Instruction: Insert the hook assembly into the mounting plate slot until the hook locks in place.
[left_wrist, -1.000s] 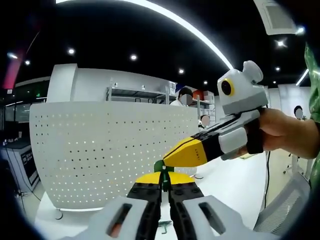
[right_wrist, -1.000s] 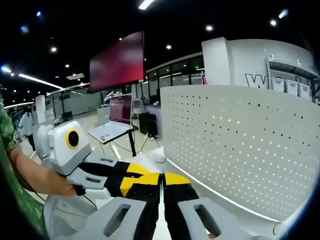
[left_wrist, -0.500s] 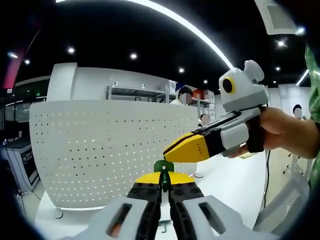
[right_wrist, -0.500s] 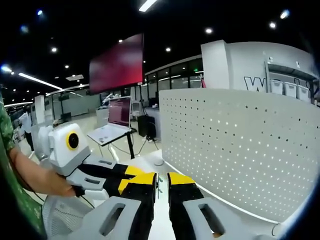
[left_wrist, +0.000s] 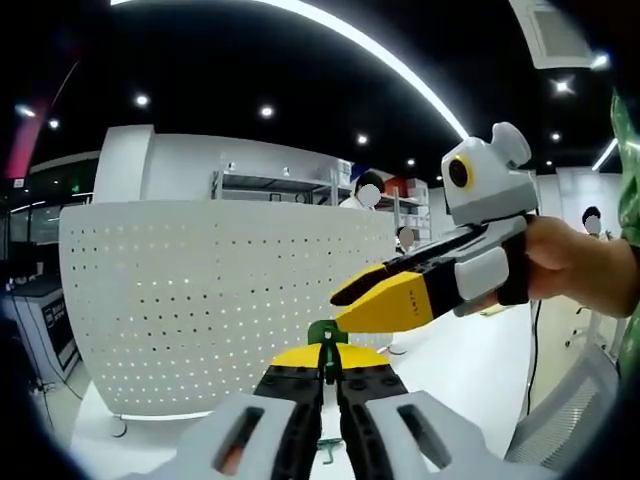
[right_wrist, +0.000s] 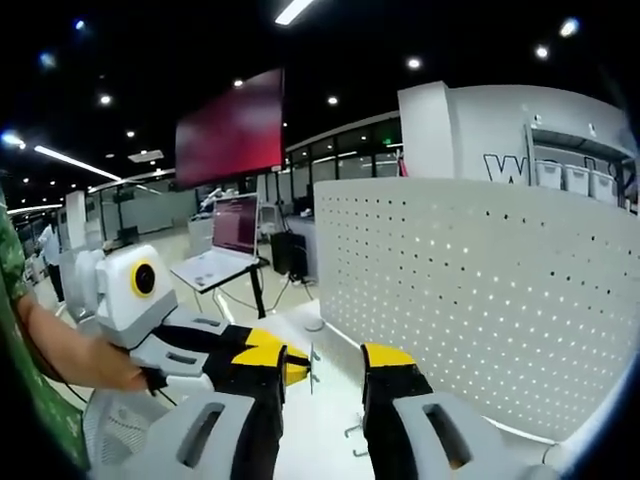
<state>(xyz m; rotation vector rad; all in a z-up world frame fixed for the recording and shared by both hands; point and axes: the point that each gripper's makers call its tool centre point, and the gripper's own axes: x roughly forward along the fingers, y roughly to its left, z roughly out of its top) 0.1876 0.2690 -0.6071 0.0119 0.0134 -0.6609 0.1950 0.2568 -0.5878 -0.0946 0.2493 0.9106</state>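
Left tongs (left_wrist: 330, 372) are pinched narrow on a small green hook piece (left_wrist: 326, 333), which pokes up from between the yellow tips. Right tongs (right_wrist: 335, 365) stand wide, nothing between the two black-and-yellow fingers; in the left gripper view those same right tongs (left_wrist: 372, 300) hang just above and to the side of the green piece, not touching it as far as I can tell.

Behind both stands a curved white perforated panel (left_wrist: 220, 300), upright on the white surface (left_wrist: 470, 370). Likely the mounting plate, though no particular slot can be made out among the rows of holes. A thin metal hook (right_wrist: 314, 365) shows in the gap between the right fingers, beside the left tongs' tips. More bent wire bits lie on the surface lower down (right_wrist: 352, 432).

Judgement: insertion not yet made; hook assembly held in the air, short of the panel.

Risks:
- Grip is on a small tab only; hook may twist in the fingers on meeting the panel.
- Slot hard to see; a miss would land it in the wrong hole.
- Hard push could shove the freestanding panel back.
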